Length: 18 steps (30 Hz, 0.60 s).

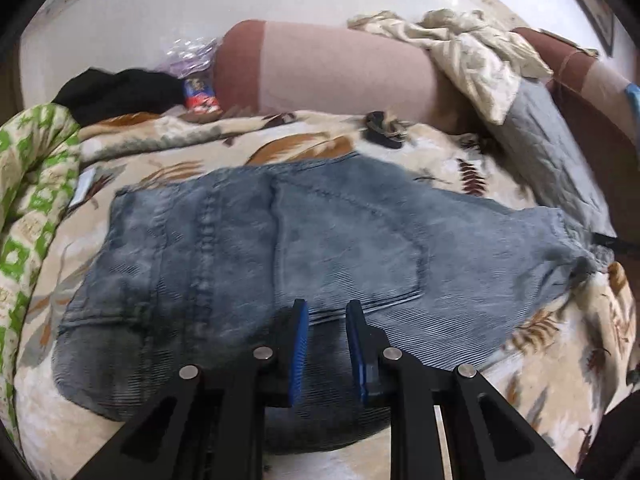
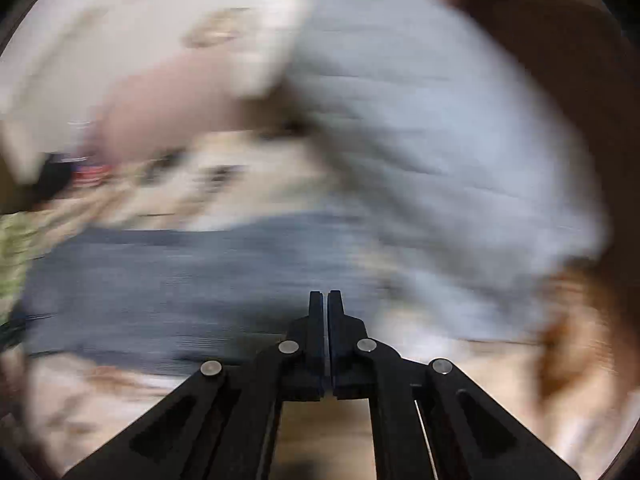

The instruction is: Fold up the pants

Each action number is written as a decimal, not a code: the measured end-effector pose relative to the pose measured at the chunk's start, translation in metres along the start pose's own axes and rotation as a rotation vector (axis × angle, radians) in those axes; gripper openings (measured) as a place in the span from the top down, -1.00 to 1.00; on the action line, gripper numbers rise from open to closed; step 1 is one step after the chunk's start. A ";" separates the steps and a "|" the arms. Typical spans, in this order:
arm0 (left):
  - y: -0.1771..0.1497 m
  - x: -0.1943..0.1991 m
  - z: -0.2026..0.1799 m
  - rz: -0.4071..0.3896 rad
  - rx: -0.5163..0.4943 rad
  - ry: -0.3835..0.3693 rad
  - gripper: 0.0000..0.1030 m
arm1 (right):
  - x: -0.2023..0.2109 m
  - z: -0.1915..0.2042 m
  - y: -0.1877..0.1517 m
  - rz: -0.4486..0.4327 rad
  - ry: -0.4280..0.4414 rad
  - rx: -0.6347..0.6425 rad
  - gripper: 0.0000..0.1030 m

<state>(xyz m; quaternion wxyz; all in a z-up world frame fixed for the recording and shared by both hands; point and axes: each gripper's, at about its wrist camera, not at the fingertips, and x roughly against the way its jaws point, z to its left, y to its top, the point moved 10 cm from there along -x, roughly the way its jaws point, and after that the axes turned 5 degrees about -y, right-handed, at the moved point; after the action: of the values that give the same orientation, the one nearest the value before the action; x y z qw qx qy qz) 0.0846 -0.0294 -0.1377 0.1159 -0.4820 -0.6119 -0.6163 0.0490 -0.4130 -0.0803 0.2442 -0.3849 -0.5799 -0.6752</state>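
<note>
Blue-grey corduroy pants (image 1: 256, 248) are lying folded on a leaf-patterned blanket (image 1: 440, 160) covering the bed, with the left claw (image 1: 327, 308) hovering over their near edge, its blue-padded fingers (image 1: 301, 344) standing slightly apart and gripping nothing. Seen through heavy blur, the right claw (image 2: 325, 294) is pressing its fingers together on nothing. Beyond, a pink bolster (image 1: 320, 72) and a grey quilted pillow (image 1: 544, 144) are lying against the white wall (image 1: 200, 4).
</note>
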 end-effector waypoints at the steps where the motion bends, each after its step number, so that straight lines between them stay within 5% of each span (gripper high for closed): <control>1: 0.001 -0.002 -0.006 0.004 -0.023 0.006 0.57 | -0.009 0.029 -0.004 0.026 0.019 0.078 0.94; 7: -0.010 -0.017 -0.006 0.066 -0.063 0.032 0.57 | -0.064 0.122 -0.033 0.207 0.056 0.246 0.93; 13: -0.025 -0.008 0.002 0.104 -0.077 0.018 0.56 | -0.061 0.125 -0.068 0.391 0.104 0.244 0.93; 18: -0.014 0.003 0.007 0.042 -0.028 -0.003 0.55 | -0.054 0.122 -0.068 0.419 0.134 0.231 0.90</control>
<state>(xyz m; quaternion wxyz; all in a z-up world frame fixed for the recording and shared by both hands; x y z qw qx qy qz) 0.0762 -0.0192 -0.1458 0.1214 -0.4973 -0.5931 -0.6214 0.0563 -0.2866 -0.1605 0.4593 -0.4206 -0.5433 -0.5629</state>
